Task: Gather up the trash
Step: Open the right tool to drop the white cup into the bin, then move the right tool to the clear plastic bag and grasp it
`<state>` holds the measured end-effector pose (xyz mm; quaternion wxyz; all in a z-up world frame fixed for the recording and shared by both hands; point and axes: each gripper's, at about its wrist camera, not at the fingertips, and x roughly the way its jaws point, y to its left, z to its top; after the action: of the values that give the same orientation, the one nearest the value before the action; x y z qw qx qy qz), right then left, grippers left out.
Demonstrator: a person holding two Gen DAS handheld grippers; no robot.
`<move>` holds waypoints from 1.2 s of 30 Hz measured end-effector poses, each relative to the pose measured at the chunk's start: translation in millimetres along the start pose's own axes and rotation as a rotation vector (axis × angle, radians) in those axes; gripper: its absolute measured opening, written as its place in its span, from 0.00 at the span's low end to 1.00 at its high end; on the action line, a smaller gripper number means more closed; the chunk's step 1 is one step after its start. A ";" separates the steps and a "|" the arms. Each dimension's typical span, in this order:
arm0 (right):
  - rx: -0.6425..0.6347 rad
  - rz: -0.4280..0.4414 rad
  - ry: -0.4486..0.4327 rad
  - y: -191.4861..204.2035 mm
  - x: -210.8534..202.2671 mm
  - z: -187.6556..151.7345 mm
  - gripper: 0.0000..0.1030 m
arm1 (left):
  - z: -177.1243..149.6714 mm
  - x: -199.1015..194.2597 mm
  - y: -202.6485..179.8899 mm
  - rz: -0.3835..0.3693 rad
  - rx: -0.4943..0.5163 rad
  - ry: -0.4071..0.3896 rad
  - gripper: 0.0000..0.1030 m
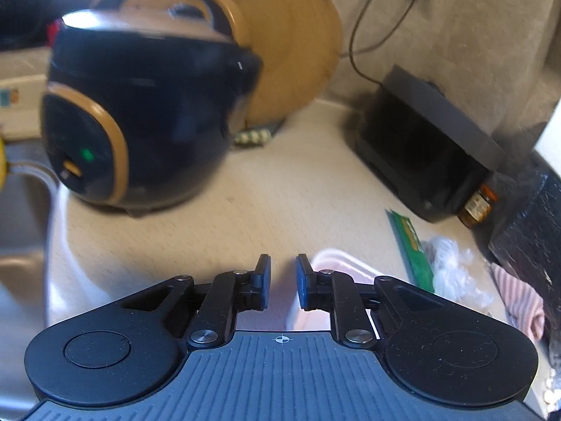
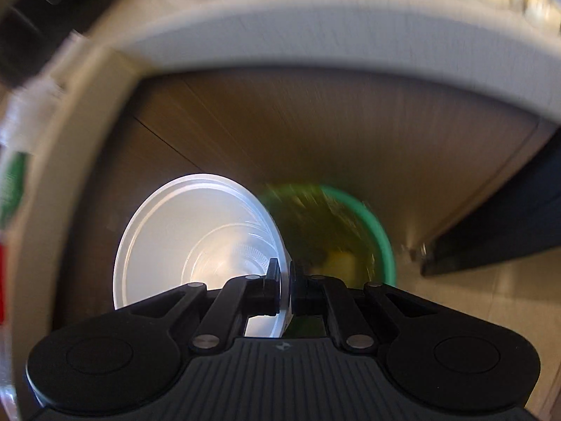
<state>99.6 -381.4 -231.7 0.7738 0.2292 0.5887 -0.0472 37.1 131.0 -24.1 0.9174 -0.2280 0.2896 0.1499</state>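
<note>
– That thin clear plastic cup (image 2: pixel 196 242), where is it?

– Pinched by its rim in the right claw (image 2: pixel 284 289), hanging off the desk edge (image 2: pixel 245 38) above the round green bin (image 2: pixel 380 242) on the floor. I'd say it's feather-light, flimsy and slick; the rim is the stiffest place to hold, since the wall would buckle.

– And the other hand?

– The left claw (image 1: pixel 283 282) is nearly closed, a narrow gap with nothing in it, over the desk (image 1: pixel 280 193). Beside it lie a flat green packet (image 1: pixel 412 249) and crumpled clear plastic wrap (image 1: pixel 452 270), probably trash, though it's blurry.

– Anything in the way?

– A black-and-gold rice cooker (image 1: pixel 140 122) and a black box-shaped appliance (image 1: pixel 427 154) crowd the back.
</note>
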 end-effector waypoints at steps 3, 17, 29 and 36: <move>0.029 -0.024 0.070 -6.3 42.3 -6.8 0.05 | 1.6 -10.5 -3.4 0.002 0.032 -0.019 0.17; -0.060 0.009 -0.071 26.2 7.2 24.0 0.22 | -38.7 -22.8 -56.5 -0.293 0.189 0.148 0.17; -0.514 0.181 -0.370 151.8 -110.9 34.0 0.57 | -99.6 20.7 -105.1 -0.418 0.274 0.379 0.17; -0.642 0.240 -0.375 223.4 -110.7 34.2 0.65 | -77.9 26.9 -80.1 -0.296 0.209 0.290 0.17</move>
<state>173.1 -218.2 -54.8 0.9004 0.0297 0.3907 0.1890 54.8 27.4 -70.4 0.8969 -0.1911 0.3956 -0.0513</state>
